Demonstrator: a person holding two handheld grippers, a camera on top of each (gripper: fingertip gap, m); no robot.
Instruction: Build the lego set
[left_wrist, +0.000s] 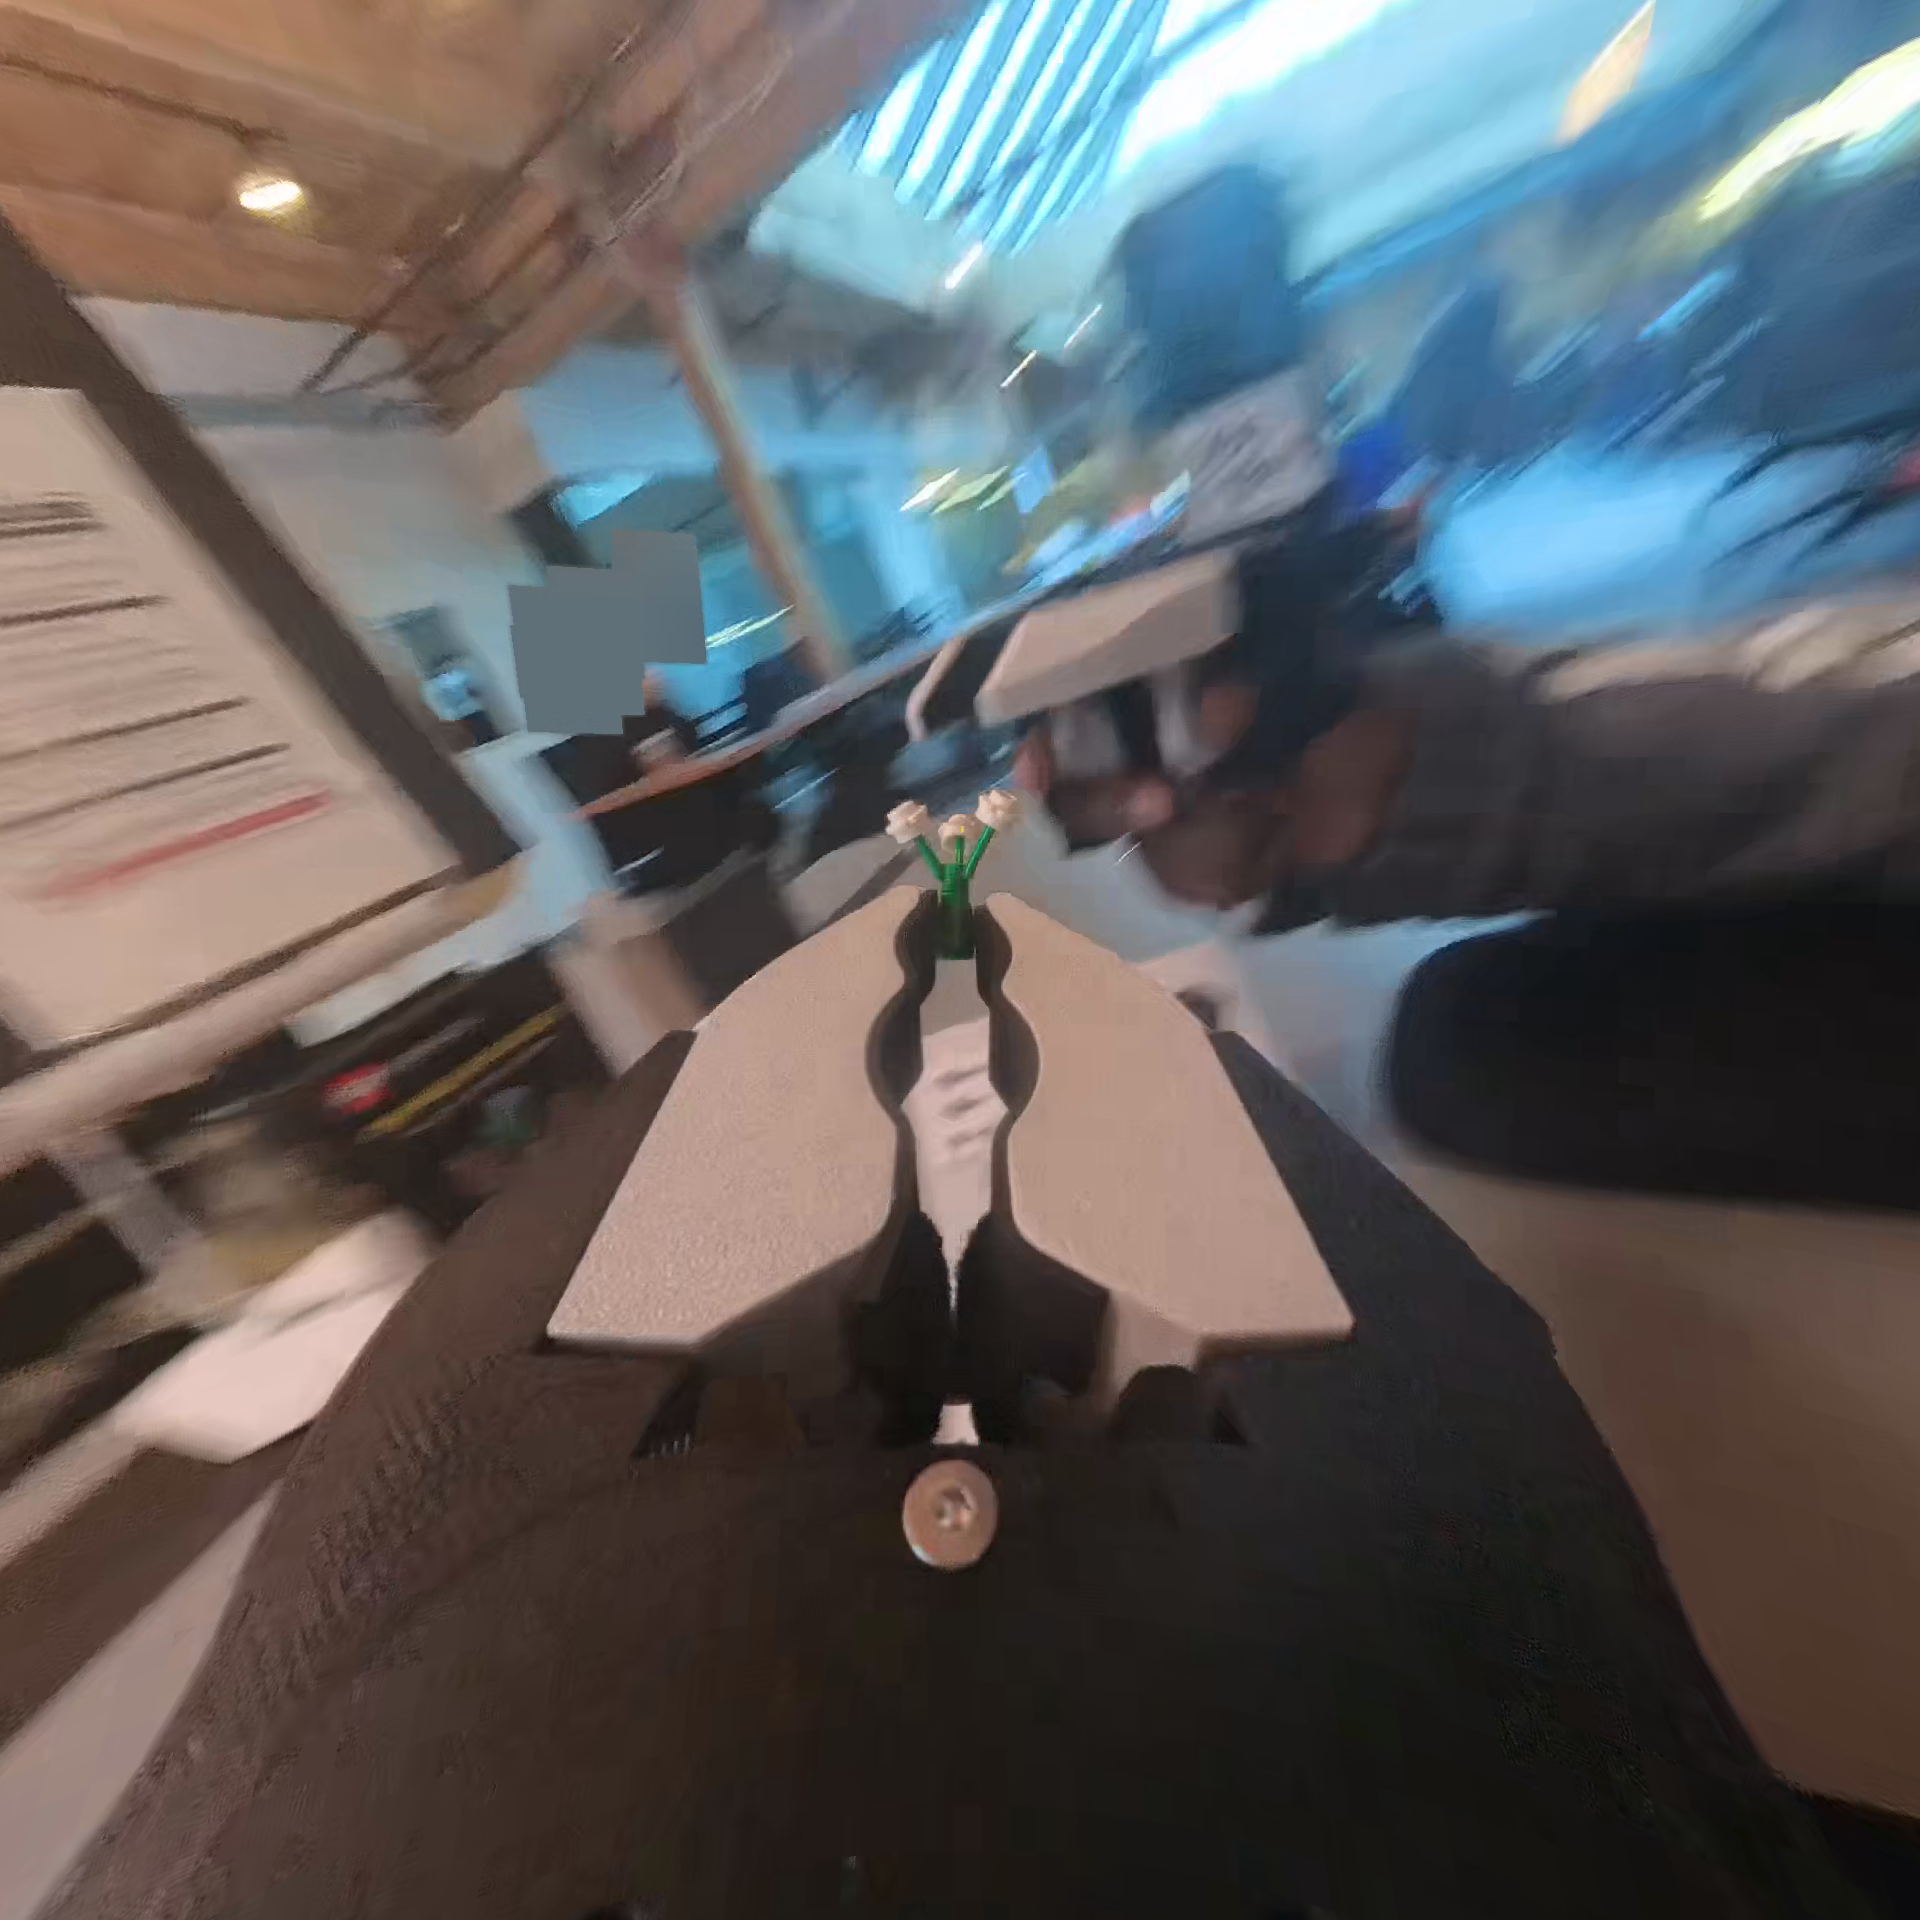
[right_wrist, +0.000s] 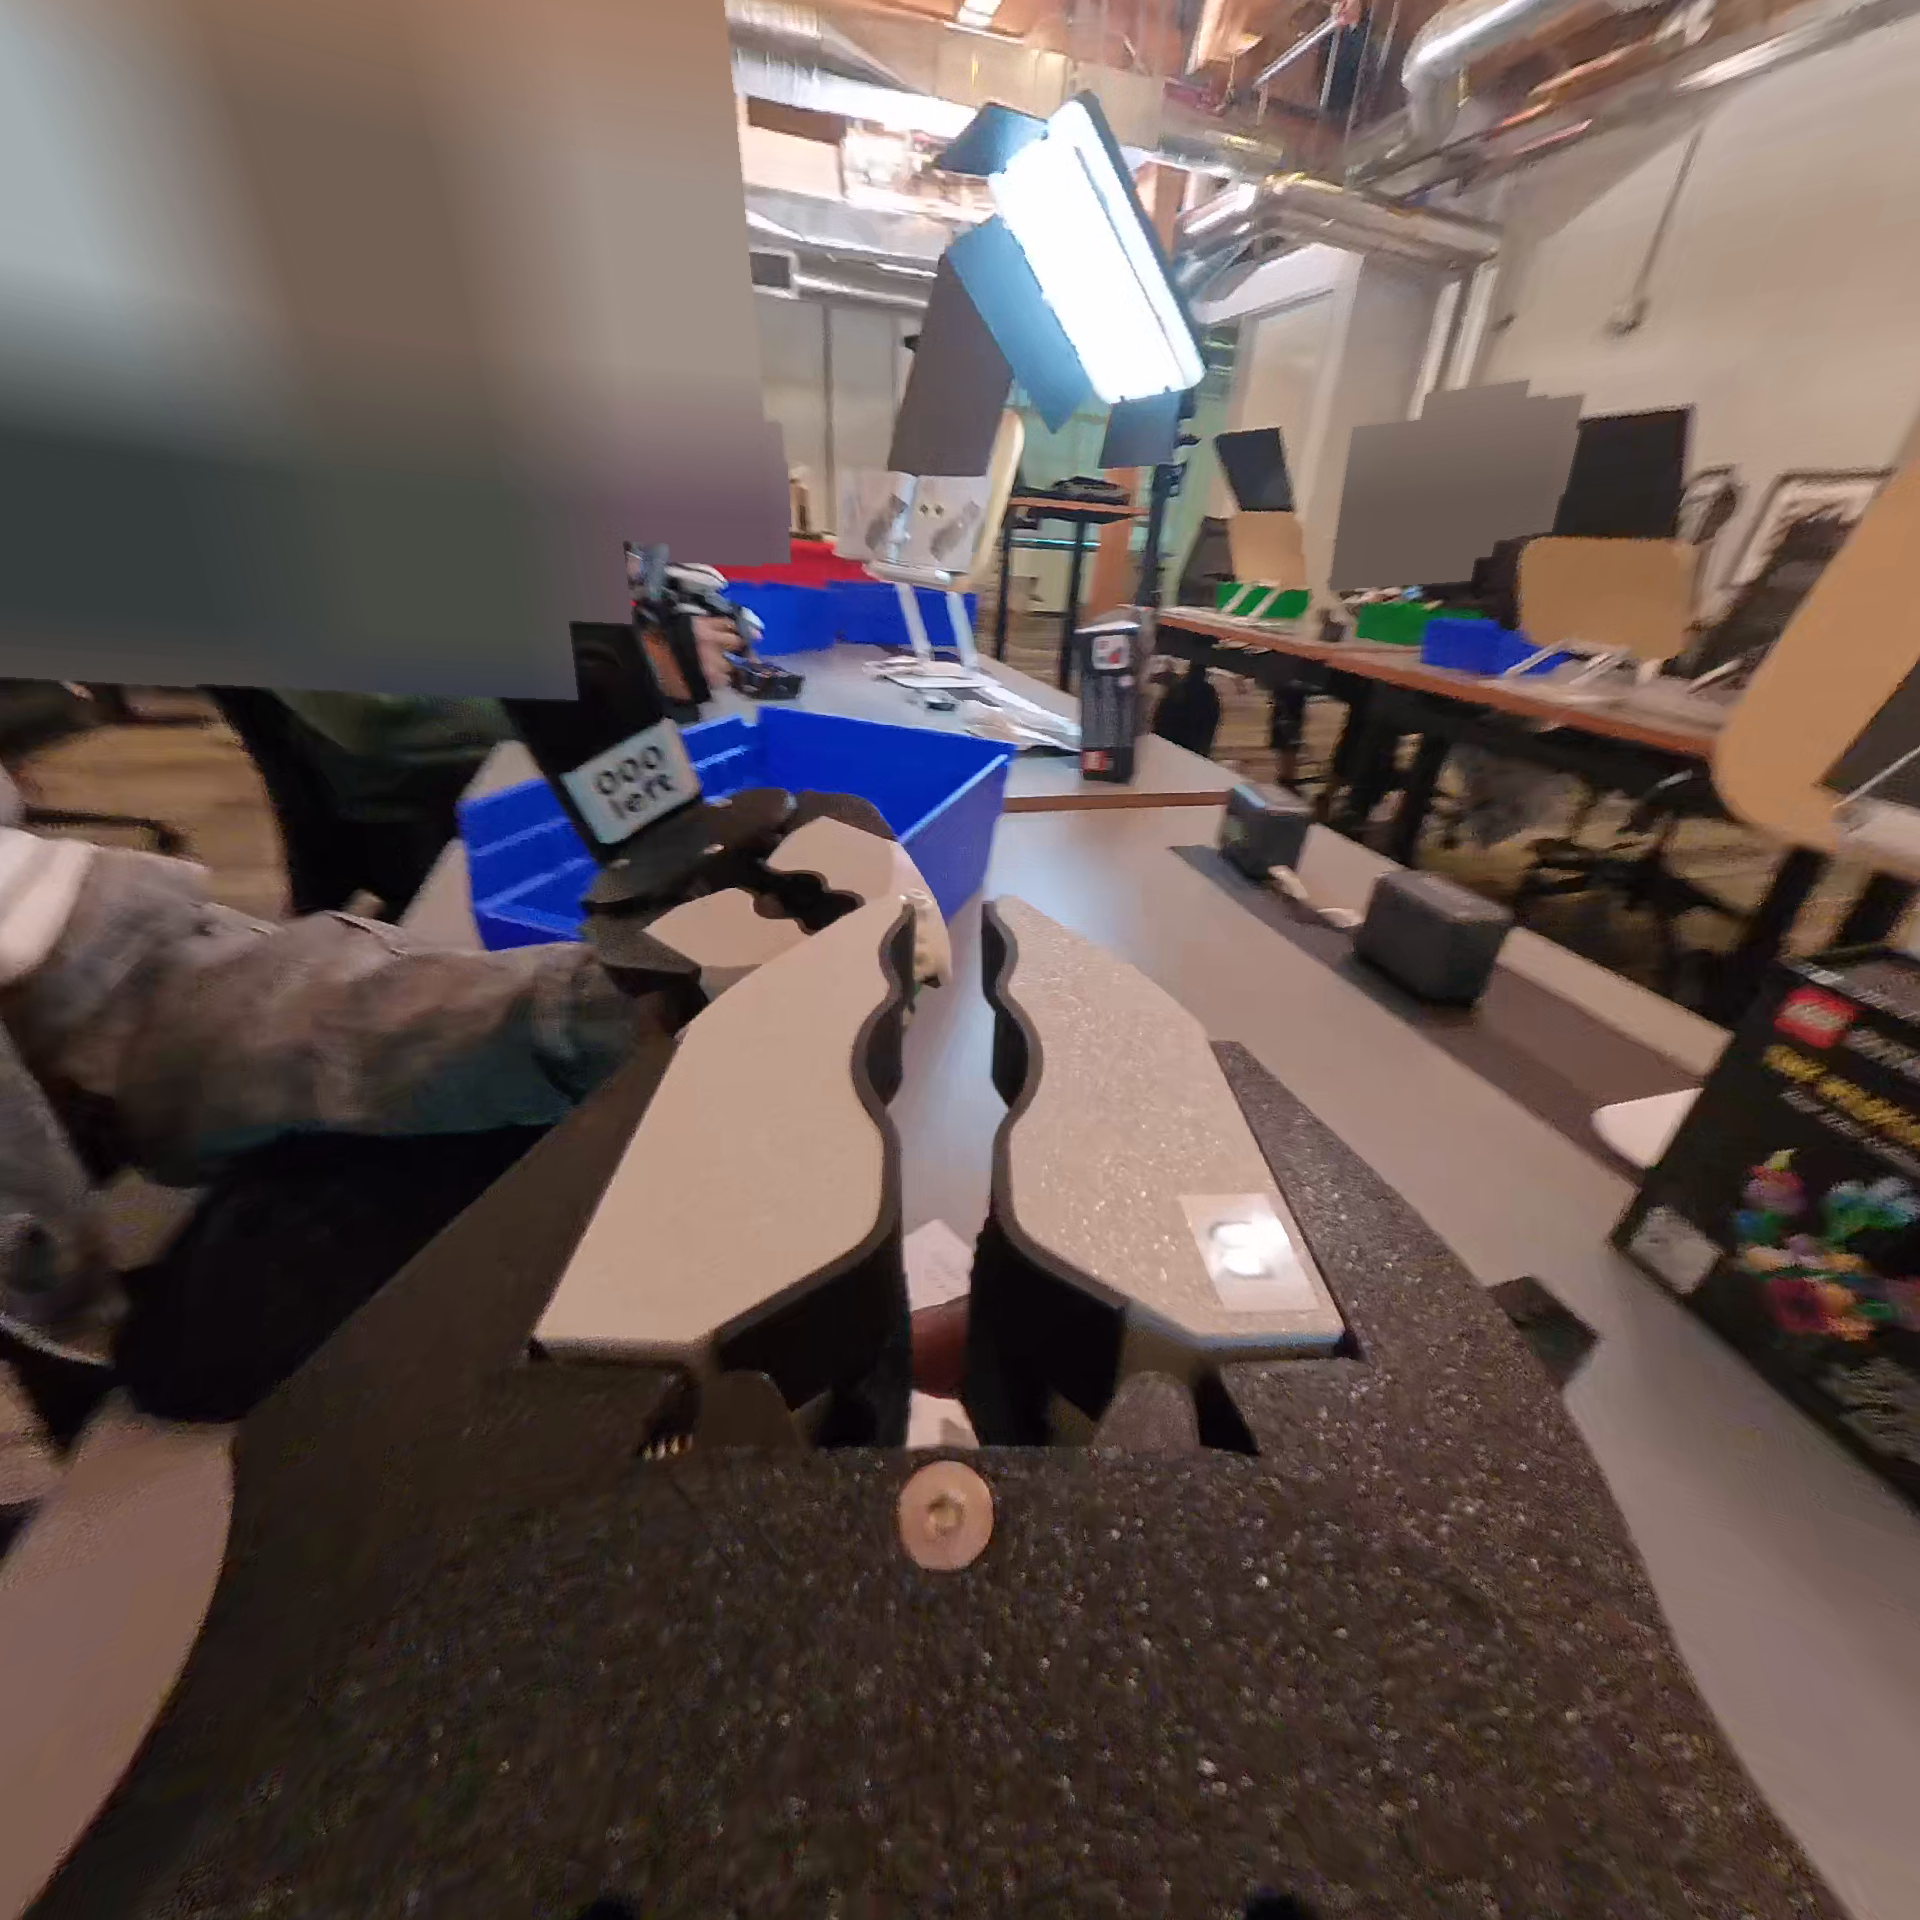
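Observation:
My left gripper (left_wrist: 954, 914) is shut on the green stem of a small lego flower piece (left_wrist: 954, 847), which carries three white blossoms and sticks out past the fingertips. The view is motion-blurred. The right gripper's grey fingers (left_wrist: 1112, 634) show beyond it, held by a hand. In the right wrist view my right gripper (right_wrist: 948, 920) is a little open and empty above the grey table (right_wrist: 1143, 894). The left gripper (right_wrist: 831, 862) comes in from the left, and the white blossoms (right_wrist: 932, 940) sit just beside my left fingertip.
A blue bin (right_wrist: 883, 790) stands behind the left gripper. A black lego box with a flower picture (right_wrist: 1808, 1195) stands at the right. Two small dark boxes (right_wrist: 1434, 935) lie on a dark strip. A tall black box (right_wrist: 1112, 696) and a studio light (right_wrist: 1091, 270) stand farther back.

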